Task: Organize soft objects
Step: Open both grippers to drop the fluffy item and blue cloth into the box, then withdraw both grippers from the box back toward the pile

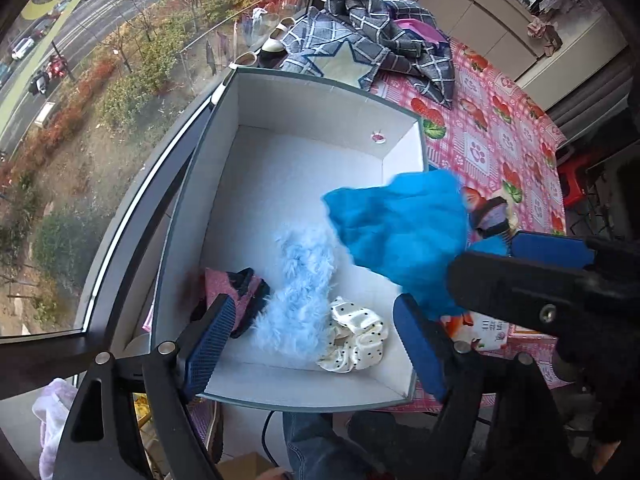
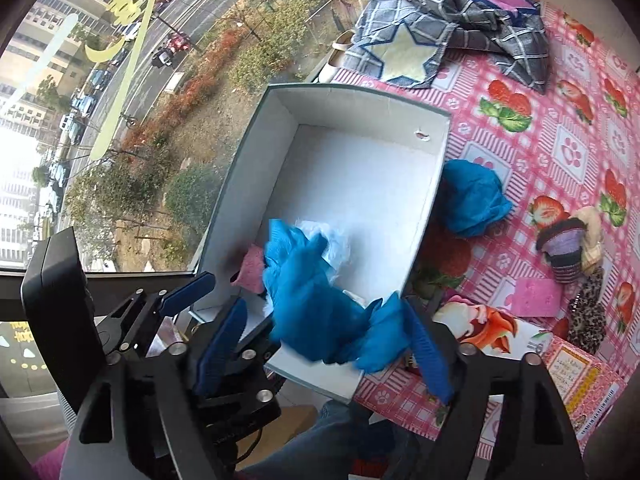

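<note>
A white open box [image 1: 304,108] stands by the window. In it lie a pink and dark sock [image 1: 236,292], a pale blue fluffy piece [image 1: 300,296] and a white dotted scrunchie [image 1: 356,340]. My left gripper [image 1: 316,340] is open above the box's near end, with nothing between its pads. My right gripper [image 2: 328,350] is open over the box's near right corner. A blurred bright blue cloth [image 2: 312,300] hangs loose between its fingers. In the left wrist view the blue cloth [image 1: 400,232] spreads across the box's right wall. A second blue cloth [image 2: 472,200] lies on the table beside the box.
The strawberry tablecloth [image 2: 560,140] carries a grey plaid cloth with a star [image 2: 440,20], a purple striped sock [image 2: 560,248], a leopard scrunchie [image 2: 588,312], a pink pad [image 2: 536,296] and a printed carton [image 2: 492,328]. The window is at the left. A person's jeans [image 1: 308,440] are below.
</note>
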The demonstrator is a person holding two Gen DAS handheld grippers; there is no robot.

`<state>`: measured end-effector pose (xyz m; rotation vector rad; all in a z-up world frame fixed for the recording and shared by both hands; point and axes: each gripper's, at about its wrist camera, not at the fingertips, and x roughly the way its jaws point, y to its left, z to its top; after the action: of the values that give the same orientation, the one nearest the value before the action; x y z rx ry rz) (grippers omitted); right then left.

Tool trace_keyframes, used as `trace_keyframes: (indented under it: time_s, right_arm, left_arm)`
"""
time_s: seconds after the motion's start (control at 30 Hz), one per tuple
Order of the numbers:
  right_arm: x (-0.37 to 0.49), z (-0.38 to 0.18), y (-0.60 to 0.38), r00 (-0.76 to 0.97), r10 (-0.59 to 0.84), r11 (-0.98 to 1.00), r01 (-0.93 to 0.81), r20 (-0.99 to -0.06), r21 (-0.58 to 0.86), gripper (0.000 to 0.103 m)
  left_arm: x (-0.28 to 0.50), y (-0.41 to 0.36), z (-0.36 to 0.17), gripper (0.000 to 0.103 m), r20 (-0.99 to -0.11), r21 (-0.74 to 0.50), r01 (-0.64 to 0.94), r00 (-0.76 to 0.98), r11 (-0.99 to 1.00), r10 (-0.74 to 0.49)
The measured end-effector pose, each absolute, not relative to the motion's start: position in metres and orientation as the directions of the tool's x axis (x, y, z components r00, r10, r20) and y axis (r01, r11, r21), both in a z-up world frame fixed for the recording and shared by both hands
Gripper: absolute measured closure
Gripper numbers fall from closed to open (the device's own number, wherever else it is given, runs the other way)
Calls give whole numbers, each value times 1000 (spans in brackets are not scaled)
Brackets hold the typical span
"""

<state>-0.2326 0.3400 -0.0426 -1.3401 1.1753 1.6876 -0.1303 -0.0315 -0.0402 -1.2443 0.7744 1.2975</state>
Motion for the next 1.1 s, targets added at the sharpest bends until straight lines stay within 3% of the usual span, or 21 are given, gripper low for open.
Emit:
trace_keyframes:
  time_s: [0.07,0.23,0.27,0.43,0.73,1.1]
  right_arm:
    - [-224,-36,341,-221,2,-362,-909,-975,205,6]
    - [-179,-18,345,-199,57,-252,-951,-978,179,5]
    - [-167,-15,345,-200,66,-218,-959,-978,181,5]
    - [-96,2,342,-193,110,-41,-981,-975,189,5]
    - [32,12,338,-149,139,205,-963,-979,176,5]
    - [93,-9,356,-124,43,259,-957,-991,131,5]
  left_arm:
    - [-125,-31,-35,8,-931,-261,-956,212,-137,296]
    - [-103,-20,-12,6,-880,-372,-928,342,-29,331]
    - [-96,-16,-9,0,-870,-391,-920,368,-4,327]
    - [-56,1,3,0,-846,-448,-889,457,101,275]
    - [3,4,4,0,-873,-415,-897,440,152,209]
    - [23,25,0,0,-891,-393,-917,398,69,218]
